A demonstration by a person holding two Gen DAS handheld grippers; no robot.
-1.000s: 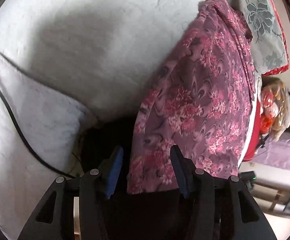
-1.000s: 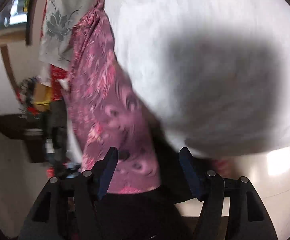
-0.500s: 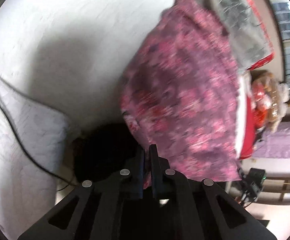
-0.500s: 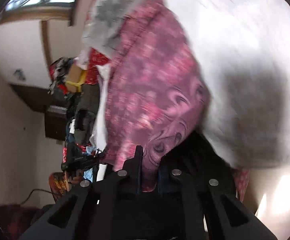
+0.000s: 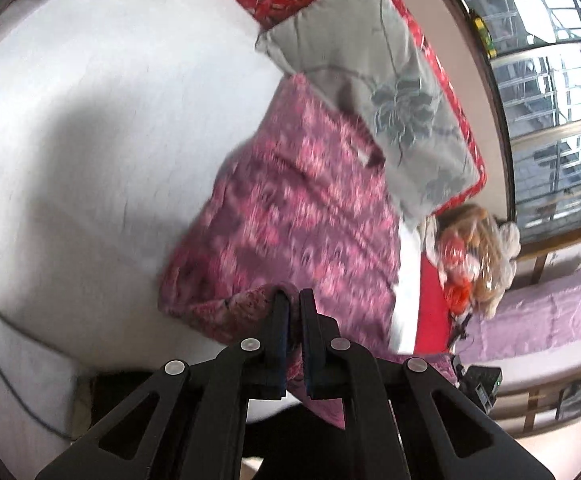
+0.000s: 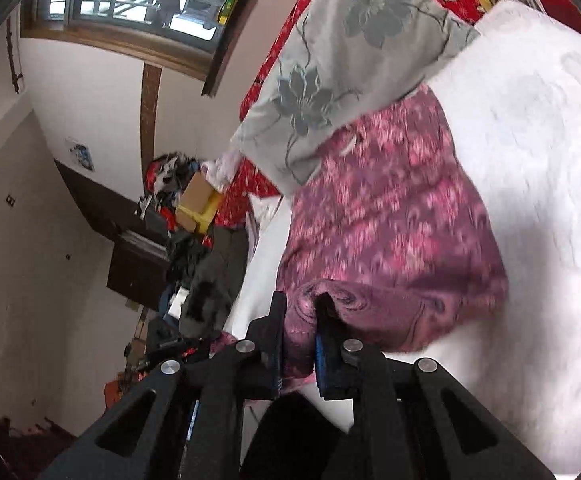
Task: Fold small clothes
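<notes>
The near hem of the pink floral garment (image 5: 310, 208), spread on the white bed (image 5: 90, 140) below a grey pillow (image 5: 390, 92), should be carried evenly toward its far edge; a corner is pinched by the left gripper (image 5: 293, 300), a thicker bunch by the right gripper (image 6: 300, 308); both are angled downward.

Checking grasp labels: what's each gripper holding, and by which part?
Both hold the floral garment by its near hem: left gripper pinches one corner, right gripper clamps a bunched fold at the other. The rest lies on the white bed.
</notes>
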